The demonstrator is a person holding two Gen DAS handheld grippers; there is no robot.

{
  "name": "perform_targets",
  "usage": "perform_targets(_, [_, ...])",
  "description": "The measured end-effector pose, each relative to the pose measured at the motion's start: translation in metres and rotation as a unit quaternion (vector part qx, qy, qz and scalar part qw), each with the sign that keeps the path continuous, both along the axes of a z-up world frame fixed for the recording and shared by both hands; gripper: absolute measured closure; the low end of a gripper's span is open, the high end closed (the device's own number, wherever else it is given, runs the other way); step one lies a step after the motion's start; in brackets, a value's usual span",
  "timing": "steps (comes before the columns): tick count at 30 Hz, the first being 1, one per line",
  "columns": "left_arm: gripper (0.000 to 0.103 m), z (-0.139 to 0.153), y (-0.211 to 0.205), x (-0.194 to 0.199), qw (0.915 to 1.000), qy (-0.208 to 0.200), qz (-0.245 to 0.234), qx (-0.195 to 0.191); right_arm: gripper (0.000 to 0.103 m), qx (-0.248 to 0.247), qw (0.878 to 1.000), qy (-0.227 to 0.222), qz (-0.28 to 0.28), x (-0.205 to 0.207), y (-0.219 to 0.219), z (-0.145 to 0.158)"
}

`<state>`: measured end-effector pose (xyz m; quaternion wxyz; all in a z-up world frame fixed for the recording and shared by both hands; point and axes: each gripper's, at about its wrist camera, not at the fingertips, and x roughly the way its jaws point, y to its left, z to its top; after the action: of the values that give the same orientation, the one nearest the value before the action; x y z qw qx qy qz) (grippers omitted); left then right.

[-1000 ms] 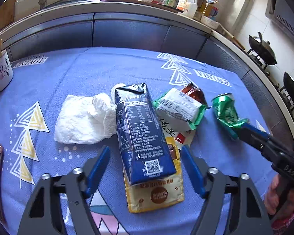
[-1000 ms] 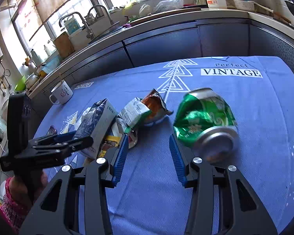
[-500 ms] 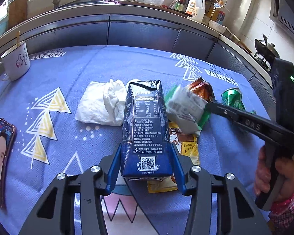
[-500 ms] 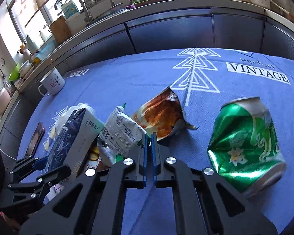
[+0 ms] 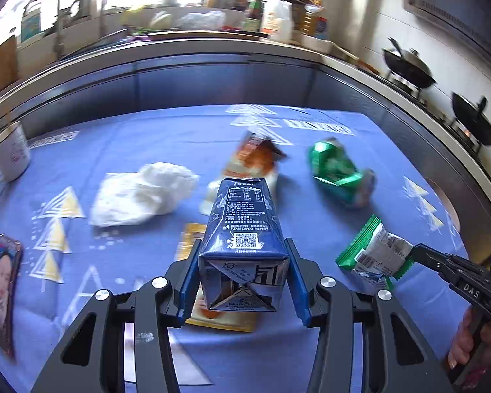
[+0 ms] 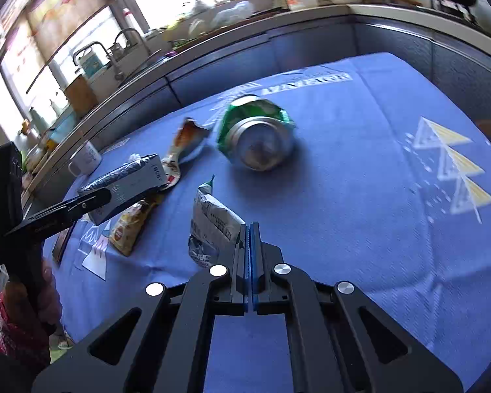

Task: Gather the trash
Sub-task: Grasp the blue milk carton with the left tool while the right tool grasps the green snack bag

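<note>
Blue pads of the left gripper (image 5: 242, 275) clamp the navy drink carton (image 5: 244, 229), lifted off the tablecloth (image 5: 167, 131). The right gripper (image 6: 249, 229) pinches the green-and-white wrapper (image 6: 212, 219). No bin shows. Left lying, I judge: crushed green can (image 6: 257, 131), white tissue (image 5: 140, 193), orange packet (image 5: 257, 157), yellow sachet (image 6: 131, 226). A mug (image 5: 9, 152) and a phone (image 5: 1, 291) sit aside, obstructing nothing.

Blue carton (image 5: 245, 229) apparently lifted by left hand-held gripper (image 5: 244, 271), green-white wrapper (image 5: 373, 255) pulled aside
</note>
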<state>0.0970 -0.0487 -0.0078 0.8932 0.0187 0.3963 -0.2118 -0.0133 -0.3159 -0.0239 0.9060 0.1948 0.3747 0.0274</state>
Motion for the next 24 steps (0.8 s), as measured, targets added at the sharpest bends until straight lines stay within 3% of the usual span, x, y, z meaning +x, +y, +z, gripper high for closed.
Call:
perform_targets(4, [0.055, -0.008, -0.052, -0.017, 0.9974, 0.014, -0.071, 0.008, 0.102, 0.015, 0.999, 0.007, -0.051, -0.026, -0.030, -0.013])
perform_targets(7, [0.055, -0.015, -0.083, -0.027, 0.9941, 0.016, -0.106, 0.020, 0.096, 0.026, 0.998, 0.014, -0.055, -0.032, -0.041, -0.021])
perform_targets(8, [0.055, -0.019, -0.091, -0.027, 0.9930, 0.020, -0.114, 0.023, 0.087, 0.027, 0.998, 0.015, -0.055, -0.033, -0.043, -0.023])
perform_targets(9, [0.055, -0.023, -0.098, -0.027, 0.9921, 0.023, -0.120, 0.028, 0.067, 0.028, 0.998, 0.014, -0.056, -0.034, -0.042, -0.023])
perform_targets(11, [0.054, -0.029, -0.107, -0.026, 0.9912, 0.029, -0.124, 0.036, 0.046, 0.028, 0.998, -0.006, -0.060, -0.040, -0.041, -0.018])
perform_targets(12, [0.054, -0.029, -0.108, -0.026, 0.9912, 0.028, -0.124, 0.036, 0.043, 0.022, 0.998, -0.018, -0.057, -0.042, -0.040, -0.014])
perform_targets(15, [0.051, -0.029, -0.108, -0.025, 0.9912, 0.035, -0.122, 0.038, 0.043, -0.004, 0.999, -0.025, -0.042, -0.040, -0.034, -0.007])
perform_targets(17, [0.041, -0.028, -0.108, -0.022, 0.9920, 0.035, -0.112, 0.047, 0.041, -0.011, 0.999, -0.018, -0.034, -0.032, -0.031, -0.008])
perform_targets(22, [0.037, -0.022, -0.125, -0.016, 0.9903, 0.012, -0.110, 0.084, 0.041, -0.057, 0.998, 0.017, -0.012, -0.010, -0.017, -0.023])
perform_targets(23, [0.037, -0.023, -0.130, -0.016, 0.9895, 0.008, -0.110, 0.094, 0.044, -0.073, 0.997, 0.020, -0.010, -0.009, -0.013, -0.026])
perform_targets(24, [0.039, -0.024, -0.133, -0.015, 0.9886, 0.005, -0.110, 0.102, 0.067, -0.101, 0.995, 0.018, -0.010, -0.008, -0.007, -0.026])
